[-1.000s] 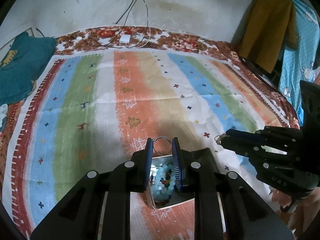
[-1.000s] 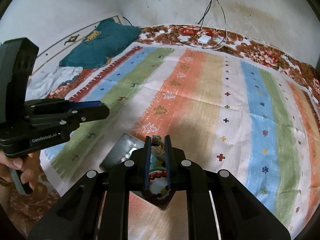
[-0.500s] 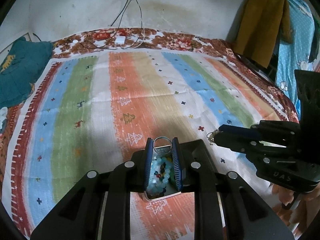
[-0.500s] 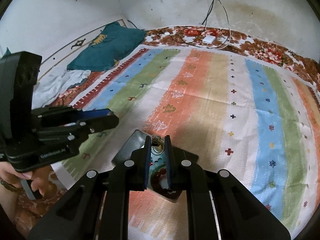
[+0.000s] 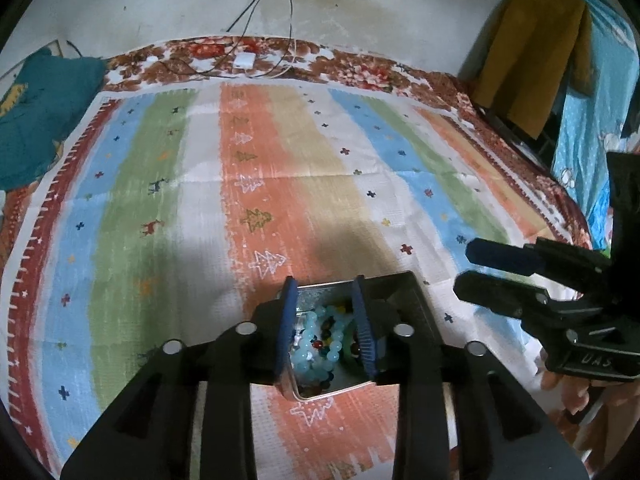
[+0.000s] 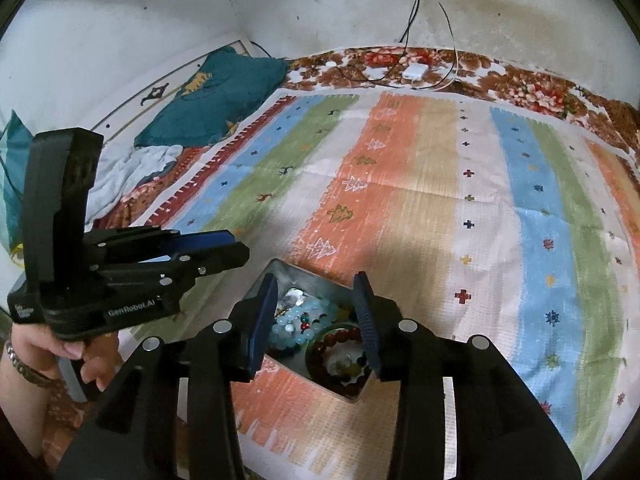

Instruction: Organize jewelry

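A metal tin (image 5: 320, 290) (image 6: 298, 276) sits on the striped mat near its front edge. It holds light blue bead bracelets (image 5: 316, 354) (image 6: 290, 326), a dark red bead bracelet (image 6: 340, 346) and small mixed pieces. My left gripper (image 5: 324, 288) is open and empty, its fingers straddling the tin from above. My right gripper (image 6: 316, 282) is open and empty, also just above the tin. Each gripper shows in the other's view: the right one (image 5: 466, 270) at the right, the left one (image 6: 236, 246) at the left.
The striped mat (image 5: 280, 184) covers a bed with a floral border. A white charger with cables (image 5: 245, 60) lies at the far edge by the wall. A teal pillow (image 6: 216, 92) lies at the left. Clothes (image 5: 532, 60) hang at the right.
Both grippers have opened. The ring my left gripper held and the small gold piece my right gripper held are gone from the fingers. Both grippers sit lower over the tin.
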Motion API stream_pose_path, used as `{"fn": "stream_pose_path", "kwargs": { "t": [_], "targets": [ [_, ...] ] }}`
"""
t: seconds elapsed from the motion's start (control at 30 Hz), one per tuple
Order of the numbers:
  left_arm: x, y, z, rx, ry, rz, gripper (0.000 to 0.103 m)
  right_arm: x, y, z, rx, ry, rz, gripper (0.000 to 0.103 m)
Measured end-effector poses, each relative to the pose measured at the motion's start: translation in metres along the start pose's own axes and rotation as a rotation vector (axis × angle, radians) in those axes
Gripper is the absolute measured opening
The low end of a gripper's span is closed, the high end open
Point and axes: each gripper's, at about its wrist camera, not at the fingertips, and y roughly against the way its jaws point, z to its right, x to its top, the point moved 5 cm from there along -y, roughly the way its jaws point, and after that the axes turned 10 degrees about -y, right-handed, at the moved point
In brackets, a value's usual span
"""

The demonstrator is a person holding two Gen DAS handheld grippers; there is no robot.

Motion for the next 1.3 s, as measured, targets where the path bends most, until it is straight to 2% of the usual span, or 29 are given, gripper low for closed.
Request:
{"fn": "stream_pose_path", "kwargs": {
  "t": [0.07,0.2,0.27,0.37,0.57,0.73,0.8,0.93,1.3],
  "targets": [
    [-0.001,0.003,-0.001,0.007,0.003,0.004,0.036,-0.003,0.003,-0.001,-0.007,0.012,0.006,0.045],
    [-0.003,0.009,-0.003,0.007,0.018,0.013,0.044,-0.007,0.011,0.001,-0.018,0.021,0.029,0.058],
    [-0.006,0.013,-0.003,0.009,0.022,0.015,0.047,-0.009,0.015,0.004,-0.024,0.019,0.038,0.060],
    [-0.011,0.019,0.000,0.018,0.017,0.019,0.057,-0.012,0.021,0.006,-0.048,0.023,0.056,0.068],
    [-0.023,0.030,0.010,0.031,-0.020,0.024,0.062,-0.022,0.030,0.012,-0.044,0.008,0.064,0.078],
    [-0.031,0.040,0.016,0.039,-0.038,0.053,0.083,-0.031,0.040,0.009,-0.055,0.026,0.091,0.088],
    [-0.035,0.043,0.018,0.042,-0.043,0.057,0.086,-0.035,0.042,0.007,-0.064,0.047,0.095,0.093],
    [-0.041,0.048,0.023,0.059,-0.059,0.065,0.095,-0.044,0.048,0.006,-0.067,0.061,0.099,0.095],
    [-0.057,0.066,0.029,0.116,-0.063,0.099,0.097,-0.063,0.061,0.006,-0.073,0.073,0.122,0.097]
  ]
}}
